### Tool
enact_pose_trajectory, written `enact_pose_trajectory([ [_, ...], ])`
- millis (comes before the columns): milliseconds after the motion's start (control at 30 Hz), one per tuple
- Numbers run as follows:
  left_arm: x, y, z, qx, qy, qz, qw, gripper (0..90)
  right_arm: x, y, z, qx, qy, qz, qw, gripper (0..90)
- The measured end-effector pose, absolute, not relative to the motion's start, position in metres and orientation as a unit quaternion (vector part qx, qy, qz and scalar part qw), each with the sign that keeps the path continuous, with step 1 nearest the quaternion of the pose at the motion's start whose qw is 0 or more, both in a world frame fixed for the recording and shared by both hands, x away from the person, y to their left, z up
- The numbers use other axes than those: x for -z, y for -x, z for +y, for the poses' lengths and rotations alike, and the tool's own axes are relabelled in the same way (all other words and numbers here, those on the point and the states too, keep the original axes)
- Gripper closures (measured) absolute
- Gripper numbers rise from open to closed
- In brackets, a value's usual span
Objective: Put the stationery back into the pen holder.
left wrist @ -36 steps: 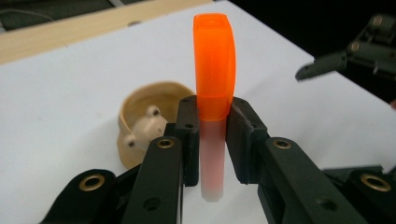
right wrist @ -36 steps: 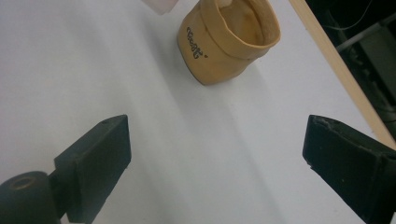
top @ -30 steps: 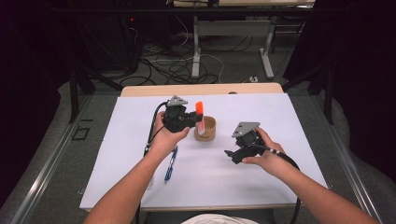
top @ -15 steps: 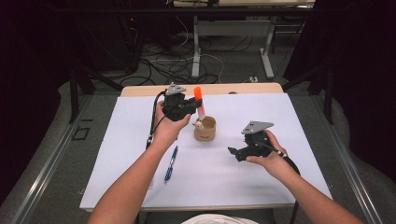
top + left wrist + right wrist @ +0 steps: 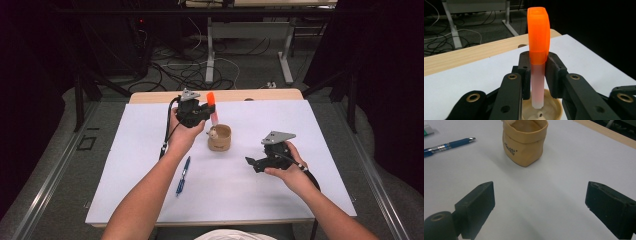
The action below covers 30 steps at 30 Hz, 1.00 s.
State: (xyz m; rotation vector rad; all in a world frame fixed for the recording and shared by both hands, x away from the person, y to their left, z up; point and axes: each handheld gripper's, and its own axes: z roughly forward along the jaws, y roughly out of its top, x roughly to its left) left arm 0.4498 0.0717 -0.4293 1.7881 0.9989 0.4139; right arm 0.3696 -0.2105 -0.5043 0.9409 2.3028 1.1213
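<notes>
A marker with an orange cap (image 5: 538, 32) and a pale translucent body stands upright, cap up, between the jaws of my left gripper (image 5: 537, 72), which is shut on it just below the cap. Its lower end hangs over the mouth of a small tan cup (image 5: 549, 111). In the high view my left gripper (image 5: 206, 114) holds the marker (image 5: 212, 102) just behind the cup (image 5: 220, 139). My right gripper (image 5: 251, 162) hovers low to the right of the cup. Its jaws stand wide open with nothing between them (image 5: 539, 202), facing the cup (image 5: 525, 142).
A blue pen (image 5: 183, 176) lies on the white sheet (image 5: 280, 200) near the left forearm, left of the cup; it is also in the right gripper view (image 5: 449, 145). The wooden table edge (image 5: 150, 96) runs along the far side. Cables lie on the floor beyond.
My left gripper has carried the marker away from the person, toward the far edge and behind the cup. The right gripper has shifted slightly right and lower, still open.
</notes>
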Motion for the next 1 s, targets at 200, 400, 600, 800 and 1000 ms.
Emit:
enact_pose_trajectory([
  [200, 0.442, -0.455, 0.069, -0.171, -0.743, 0.416, 0.494, 76.1, 0.509, -0.369, -0.208, -0.397, -0.335, 0.83, 0.204, 9.0],
  [400, 0.453, -0.458, 0.068, -0.171, -0.746, 0.422, 0.485, 76.1, 0.512, -0.369, -0.205, -0.394, -0.329, 0.834, 0.201, 9.8],
  [600, 0.465, -0.459, 0.069, -0.168, -0.745, 0.428, 0.482, 76.1, 0.514, -0.37, -0.206, -0.394, -0.328, 0.835, 0.2, 10.7],
  [800, 0.476, -0.457, 0.068, -0.164, -0.751, 0.428, 0.475, 76.1, 0.516, -0.369, -0.204, -0.393, -0.328, 0.836, 0.198, 11.0],
  [1000, 0.486, -0.455, 0.066, -0.165, -0.756, 0.426, 0.469, 76.0, 0.518, -0.369, -0.204, -0.392, -0.327, 0.837, 0.197, 11.3],
])
